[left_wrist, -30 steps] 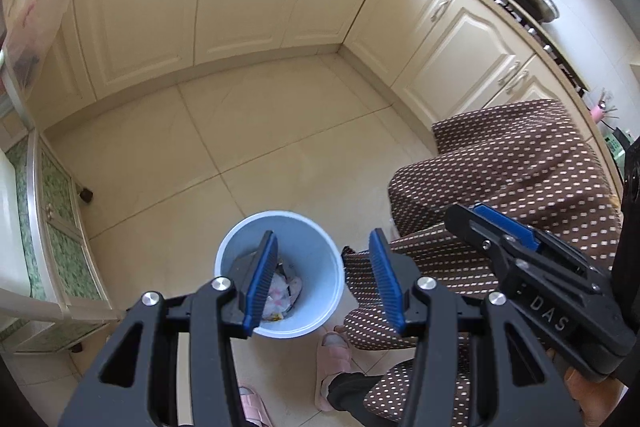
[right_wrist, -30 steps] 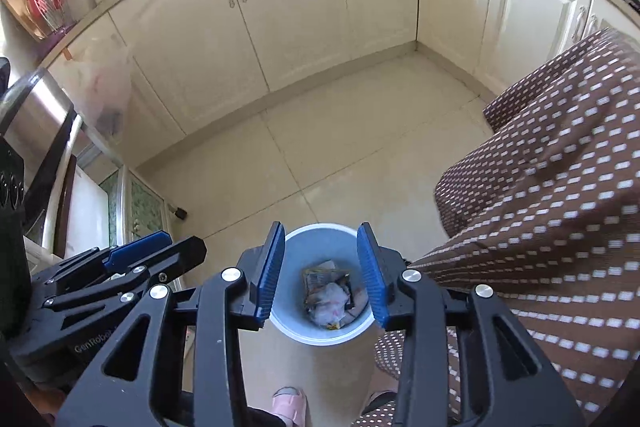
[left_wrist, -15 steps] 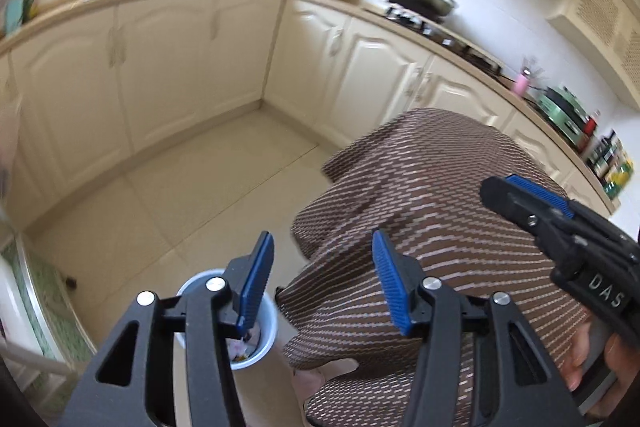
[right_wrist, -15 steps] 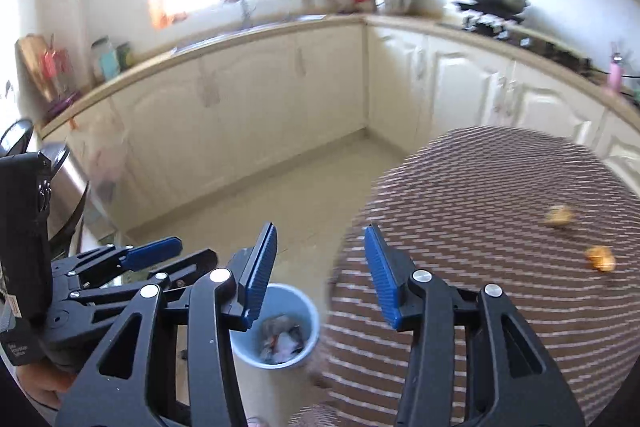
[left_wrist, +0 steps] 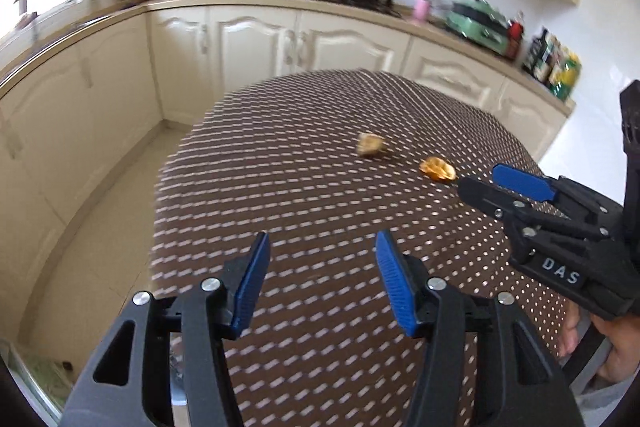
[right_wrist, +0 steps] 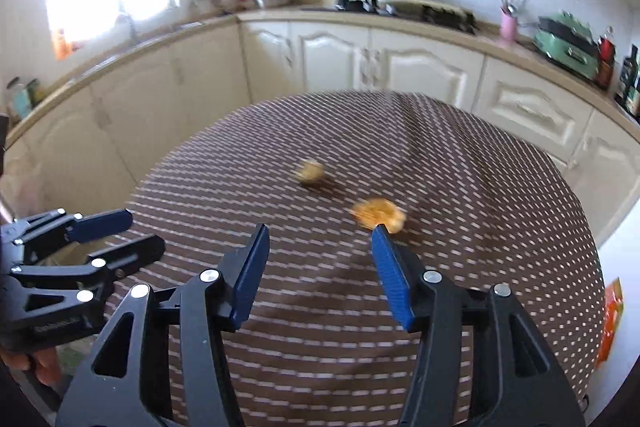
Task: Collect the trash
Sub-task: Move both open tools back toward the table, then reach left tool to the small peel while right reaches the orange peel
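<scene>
both tongs, left tongs (left_wrist: 322, 277) and right tongs (right_wrist: 316, 273), have just been opening, nothing between them. 2 scraps ahead on the tabletop (right_wrist: 500, 227): orange peel (right_wrist: 378, 213) beside the right tongs' tip, pale scrap (right_wrist: 310, 171) beyond. they look light, soft and crushable, so pinch gently across the middle.

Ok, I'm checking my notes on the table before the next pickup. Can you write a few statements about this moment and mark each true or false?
1. Two scraps, a tan scrap and an orange peel, lie on the brown dotted tablecloth. True.
2. The right gripper grips the orange peel. False: it is open and empty.
3. The left gripper is open and empty. True.
4. The two scraps touch. False: they lie apart.
</scene>
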Demonstrator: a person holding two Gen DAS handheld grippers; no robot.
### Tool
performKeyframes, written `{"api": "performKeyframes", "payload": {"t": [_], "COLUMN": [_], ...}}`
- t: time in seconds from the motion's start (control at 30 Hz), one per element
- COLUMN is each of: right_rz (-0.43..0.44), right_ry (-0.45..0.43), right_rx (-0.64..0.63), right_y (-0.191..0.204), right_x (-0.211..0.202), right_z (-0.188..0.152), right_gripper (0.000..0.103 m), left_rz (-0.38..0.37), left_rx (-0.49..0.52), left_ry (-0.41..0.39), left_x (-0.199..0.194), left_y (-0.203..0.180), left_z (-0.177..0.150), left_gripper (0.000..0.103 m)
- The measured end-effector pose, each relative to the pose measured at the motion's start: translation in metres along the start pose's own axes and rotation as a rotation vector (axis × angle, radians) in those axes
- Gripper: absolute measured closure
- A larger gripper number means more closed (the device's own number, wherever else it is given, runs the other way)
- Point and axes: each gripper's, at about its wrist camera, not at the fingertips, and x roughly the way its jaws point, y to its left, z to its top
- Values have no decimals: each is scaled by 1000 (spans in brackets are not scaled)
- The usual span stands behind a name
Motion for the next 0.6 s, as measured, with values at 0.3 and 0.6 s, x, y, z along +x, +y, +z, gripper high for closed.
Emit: {"api": "performKeyframes", "payload": {"t": [0.3,0.6], "right_rz": [-29,-33], "right_ry": [141,142], "right_rx": [-48,-90], "right_y": [-27,-39], "right_x": [61,82], "right_z": [1,15], "right_gripper": [50,68], "left_rz": [3,-7], "left_rx": [41,74], "left_ry": [67,88], "left_x": [57,99], "left_y": [-21,-39], "left_z": [20,43], "left_gripper": [48,47]}}
